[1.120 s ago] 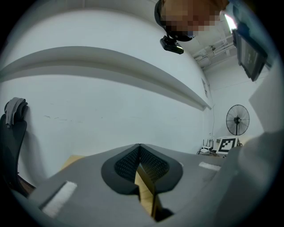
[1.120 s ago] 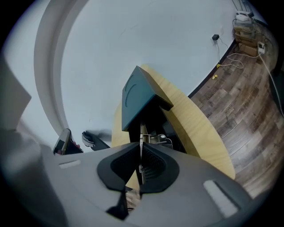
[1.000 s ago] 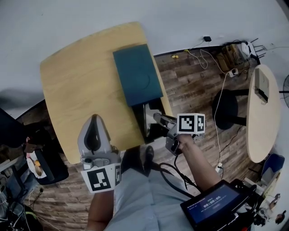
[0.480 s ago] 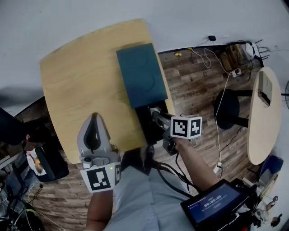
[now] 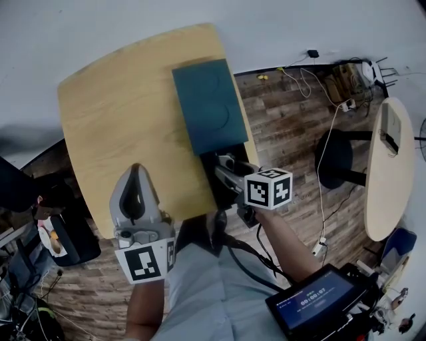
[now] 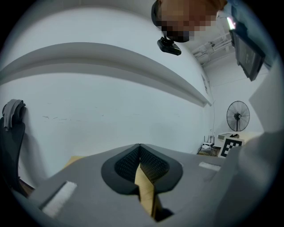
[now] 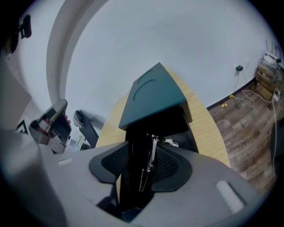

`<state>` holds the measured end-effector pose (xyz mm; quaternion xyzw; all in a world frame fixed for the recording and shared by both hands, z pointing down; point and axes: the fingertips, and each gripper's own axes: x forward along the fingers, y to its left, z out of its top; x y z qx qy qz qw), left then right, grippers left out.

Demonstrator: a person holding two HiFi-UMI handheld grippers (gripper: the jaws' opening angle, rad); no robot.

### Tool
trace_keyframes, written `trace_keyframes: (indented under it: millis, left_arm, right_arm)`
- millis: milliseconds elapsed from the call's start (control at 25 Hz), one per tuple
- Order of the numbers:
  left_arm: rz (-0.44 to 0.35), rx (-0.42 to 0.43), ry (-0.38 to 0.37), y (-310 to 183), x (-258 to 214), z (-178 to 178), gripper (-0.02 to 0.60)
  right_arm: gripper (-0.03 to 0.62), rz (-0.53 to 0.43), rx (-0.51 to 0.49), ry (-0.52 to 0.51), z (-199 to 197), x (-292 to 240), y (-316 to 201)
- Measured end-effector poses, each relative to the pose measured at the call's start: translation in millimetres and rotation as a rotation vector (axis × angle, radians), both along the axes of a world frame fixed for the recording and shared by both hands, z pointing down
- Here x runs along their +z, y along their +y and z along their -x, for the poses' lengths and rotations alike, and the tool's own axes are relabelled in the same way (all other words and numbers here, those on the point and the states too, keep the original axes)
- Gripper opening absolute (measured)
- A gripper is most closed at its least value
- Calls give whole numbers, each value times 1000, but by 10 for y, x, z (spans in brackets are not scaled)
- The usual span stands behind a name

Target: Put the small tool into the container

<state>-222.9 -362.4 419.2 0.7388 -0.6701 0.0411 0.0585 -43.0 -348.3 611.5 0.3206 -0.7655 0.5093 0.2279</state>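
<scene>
Shifted left at the table (image 5: 113,113) edge, right claw (image 7: 141,165) opens around small tool (image 7: 149,159) over container (image 7: 177,120); left claw (image 6: 140,160) closed, empty.

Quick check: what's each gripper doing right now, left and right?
Left gripper: closed, nothing between the jaws.
Right gripper: jaws opening, thin metal tool between them, not clamped.

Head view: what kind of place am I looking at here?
Probably an office or lab workroom: a rounded wooden table, a black stool on plank flooring, and loose cables trailing along the white wall.
</scene>
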Motion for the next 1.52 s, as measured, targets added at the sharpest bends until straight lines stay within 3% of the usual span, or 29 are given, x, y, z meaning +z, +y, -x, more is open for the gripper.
trace_keyframes:
  millis: [280,360,520,800,1040,1360,1520]
  left_arm:
    - [-10,7,-1,7,-68,-37,11]
    - [-10,9,-5,18,-84,-52,11]
    - [-14,9,-7,39,-129,-85,12]
    - [-26,19,-16,77,-166,-176,11]
    - [-55,31,-22,163,-329,-309,11]
    - [-154,65,-25,447,-863,-744,11]
    - [-217,88,-50,679,-1237,-1035,11]
  right_arm:
    - [208,-120,-177,182,38,-17,66]
    - [270,-138,-237,242,28,12,102]
    - [288,-162,-287,287,5,21,150]
    - [285,-218,-243,322,-150,-134,70]
    - [279,-312,-198,282,-182,-540,27]
    - [228,-586,-73,135,-298,-1688,154]
    - [107,-784,3,72,-412,-2376,357]
